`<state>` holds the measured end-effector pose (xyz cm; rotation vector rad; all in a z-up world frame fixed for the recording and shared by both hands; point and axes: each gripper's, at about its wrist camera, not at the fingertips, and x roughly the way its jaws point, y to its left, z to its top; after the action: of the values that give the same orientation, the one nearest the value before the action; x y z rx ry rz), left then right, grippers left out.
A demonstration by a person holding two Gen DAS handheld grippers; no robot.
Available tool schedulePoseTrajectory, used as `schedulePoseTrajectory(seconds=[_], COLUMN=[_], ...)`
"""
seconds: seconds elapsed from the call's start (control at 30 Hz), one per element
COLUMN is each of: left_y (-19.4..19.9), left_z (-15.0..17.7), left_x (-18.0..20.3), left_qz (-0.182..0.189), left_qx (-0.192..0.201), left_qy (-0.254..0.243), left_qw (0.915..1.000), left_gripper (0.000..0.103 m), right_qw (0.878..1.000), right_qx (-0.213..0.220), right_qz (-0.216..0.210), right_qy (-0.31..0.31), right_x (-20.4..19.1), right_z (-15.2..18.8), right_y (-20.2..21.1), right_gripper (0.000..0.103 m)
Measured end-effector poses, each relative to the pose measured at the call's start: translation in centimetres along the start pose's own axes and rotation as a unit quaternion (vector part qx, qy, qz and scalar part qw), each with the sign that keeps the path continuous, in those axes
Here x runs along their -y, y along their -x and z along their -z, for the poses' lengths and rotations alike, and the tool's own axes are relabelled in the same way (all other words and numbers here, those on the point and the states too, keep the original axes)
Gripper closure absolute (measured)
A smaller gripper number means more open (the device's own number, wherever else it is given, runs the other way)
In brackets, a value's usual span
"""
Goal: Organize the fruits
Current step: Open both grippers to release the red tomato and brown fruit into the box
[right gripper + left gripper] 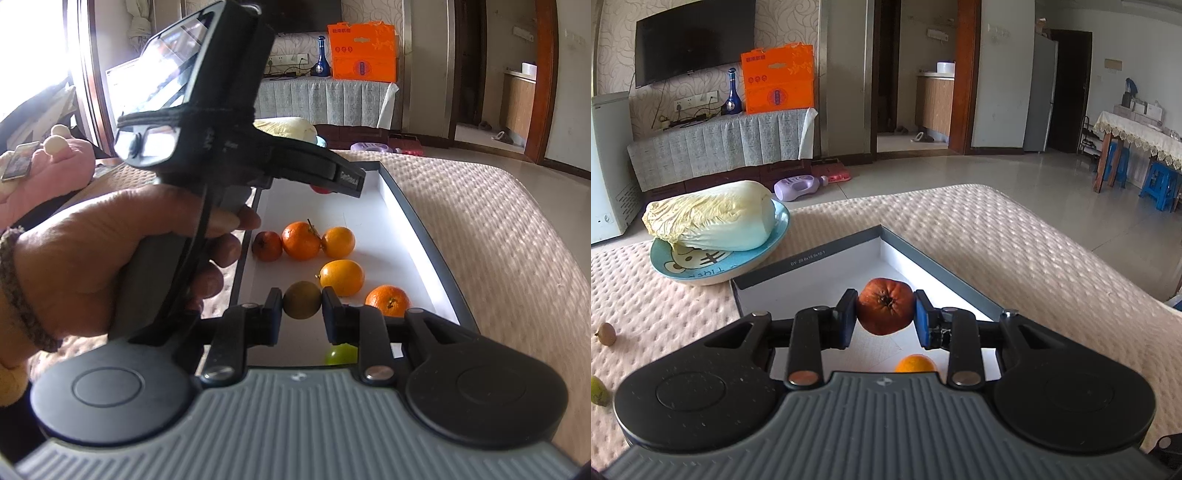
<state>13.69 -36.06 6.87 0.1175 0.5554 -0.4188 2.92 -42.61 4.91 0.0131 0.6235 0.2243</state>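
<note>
Both claws are clamped on fruit above the white-floored box (816, 254): the left gripper (885, 314) pinches a wrinkled red-brown fruit (884, 305), the right gripper (302, 309) a small olive-brown fruit (301, 300). Inside the box, oranges (301, 240) cluster at twelve o'clock from the right claw. A cabbage (713, 216) on a blue plate (701, 264) sits at ten o'clock from the left claw.

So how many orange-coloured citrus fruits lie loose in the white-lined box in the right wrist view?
4: two side by side, one oval, one nearest. The grippers may hide others.
</note>
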Motion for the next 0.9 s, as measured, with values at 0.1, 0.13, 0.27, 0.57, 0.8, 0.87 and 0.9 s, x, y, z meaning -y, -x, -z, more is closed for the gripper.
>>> schedulePoseTrajectory(seconds=[0.1,0.13,0.27,0.57,0.8,0.87,0.9], left_y=[-0.6,-0.7,-0.5,2.4,5.9,7.0,7.4], left_z=[0.1,0.2,0.1,-0.3,0.1,0.4,0.6], left_x=[0.1,0.0,0.1,-0.1,-2.4,-3.0,-3.4], left_qz=[-0.001,-0.001,0.003,0.017,0.012,0.011,0.01], left_qx=[-0.007,-0.008,-0.005,0.03,0.045,0.047,0.048], left_qy=[-0.003,-0.004,-0.007,-0.007,-0.002,0.002,0.003], left_qw=[1.0,1.0,1.0,0.9994,0.9989,0.9988,0.9988], left_gripper=[0.066,0.065,0.048,0.038,0.038,0.038,0.038], right_qw=[1.0,1.0,1.0,0.999,0.996,0.996,0.997], right_qx=[-0.002,-0.003,-0.001,0.022,0.023,0.024,0.025], right_qz=[0.0,0.0,0.001,0.035,0.059,0.06,0.059], right_qy=[-0.001,-0.001,-0.001,-0.018,-0.058,-0.054,-0.053], right_x=[0.0,0.0,-0.1,1.6,3.9,3.9,3.9], right_z=[-0.1,-0.1,-0.1,-0.8,-1.5,-1.6,-1.7], right_y=[-0.2,-0.3,-0.4,-0.5,-1.4,-1.8,-2.1], right_gripper=[0.077,0.077,0.077,0.077,0.076,0.076,0.076])
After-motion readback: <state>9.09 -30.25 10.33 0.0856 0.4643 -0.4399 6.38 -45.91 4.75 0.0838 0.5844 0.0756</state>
